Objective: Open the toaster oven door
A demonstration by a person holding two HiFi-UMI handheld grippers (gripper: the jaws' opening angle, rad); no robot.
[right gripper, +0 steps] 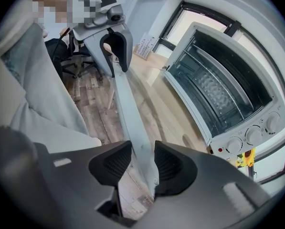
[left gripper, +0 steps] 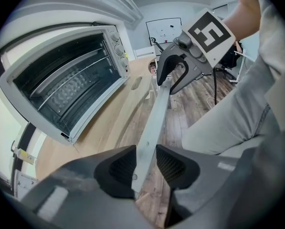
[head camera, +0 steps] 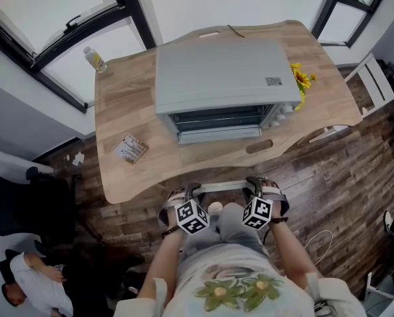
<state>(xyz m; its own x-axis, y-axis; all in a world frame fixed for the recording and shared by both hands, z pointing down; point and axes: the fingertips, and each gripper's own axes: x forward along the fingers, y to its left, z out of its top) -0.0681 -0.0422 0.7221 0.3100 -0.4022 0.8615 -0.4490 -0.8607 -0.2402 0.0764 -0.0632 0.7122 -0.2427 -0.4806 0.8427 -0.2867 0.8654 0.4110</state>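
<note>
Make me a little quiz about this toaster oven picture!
1. True or false: the toaster oven stands on the floor.
2. What is between the jaws of the left gripper and the right gripper? A) bottle B) grey bar C) flowers
3. How many knobs does the oven's front show?
Key: 1 false, it stands on the wooden table; 2 B; 3 three.
</note>
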